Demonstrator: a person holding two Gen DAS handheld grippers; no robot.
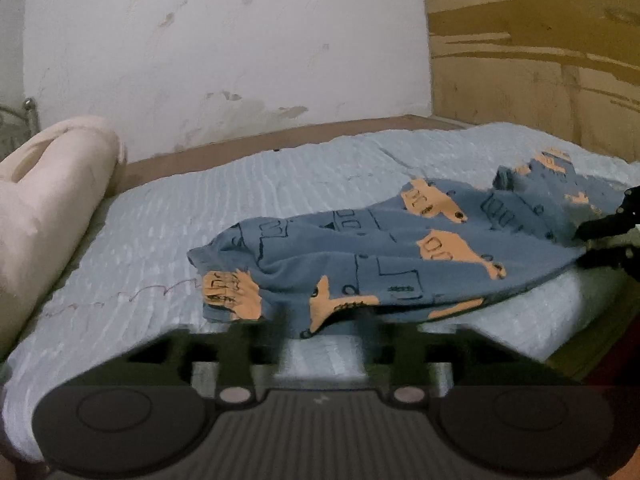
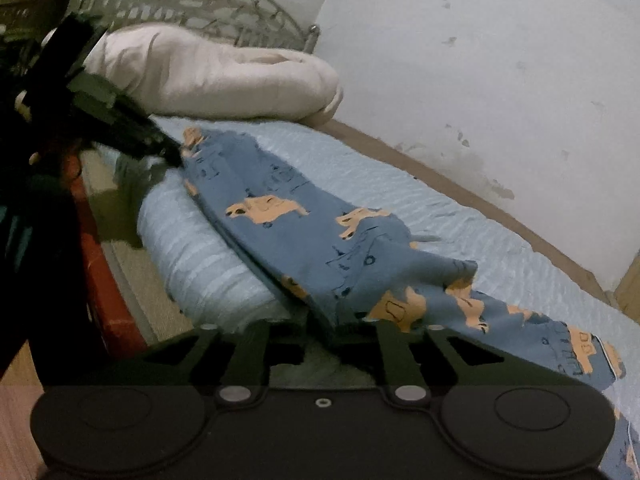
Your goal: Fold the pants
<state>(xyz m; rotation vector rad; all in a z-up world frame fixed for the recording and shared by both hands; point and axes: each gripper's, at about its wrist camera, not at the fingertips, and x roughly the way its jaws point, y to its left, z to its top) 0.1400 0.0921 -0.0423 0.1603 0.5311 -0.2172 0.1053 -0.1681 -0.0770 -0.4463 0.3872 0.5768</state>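
Observation:
Blue pants (image 1: 400, 248) printed with orange vehicles lie stretched lengthwise along the near edge of a light blue bed cover (image 1: 200, 200). My left gripper (image 1: 312, 332) is at one end of them. Its fingers stand apart and a loose fold of cloth hangs between them without being pinched. At the pants' (image 2: 300, 220) other end my right gripper (image 2: 328, 328) has the cloth edge between its parted fingers. Each gripper shows in the other's view: the right gripper (image 1: 584, 242) at the far right, the left gripper (image 2: 172, 160) at the upper left.
A rolled cream blanket (image 2: 220, 76) lies at the head of the bed below a metal headboard (image 2: 200, 4). A stained white wall (image 1: 240, 60) runs along the far side and a brown panel (image 1: 540, 60) stands at the foot. A red object (image 2: 96, 260) sits on the floor beside the bed.

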